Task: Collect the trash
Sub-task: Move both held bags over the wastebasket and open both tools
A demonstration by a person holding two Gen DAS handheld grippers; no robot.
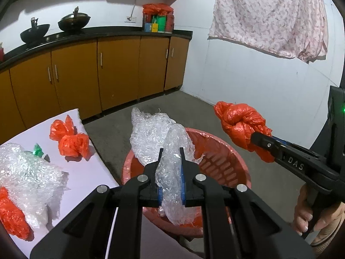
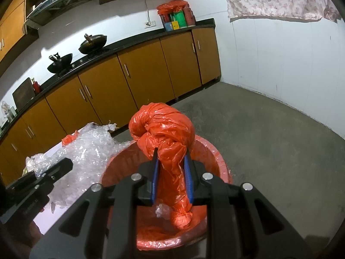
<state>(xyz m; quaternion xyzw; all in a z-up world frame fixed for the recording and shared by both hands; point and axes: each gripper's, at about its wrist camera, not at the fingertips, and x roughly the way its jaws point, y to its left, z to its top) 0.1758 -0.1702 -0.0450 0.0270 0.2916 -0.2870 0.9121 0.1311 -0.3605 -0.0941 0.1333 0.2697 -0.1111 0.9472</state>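
Trash in both hands right now: left gripper [image 1: 171, 151] has its fingers clamped on a wad of clear plastic wrap [image 1: 155, 133], right gripper [image 2: 171, 153] squeezes a knotted orange bag [image 2: 166, 133], both hanging over the red basket [image 1: 220, 151] beside the table [image 1: 94, 172].

White flat worktop [image 1: 90, 166] is carrying crumpled orange plastic bags [image 1: 70, 139], clear bubble wrap [image 1: 28, 172]; red round plastic basket [image 1: 215, 146] is sitting on grey floor [image 1: 194, 108].
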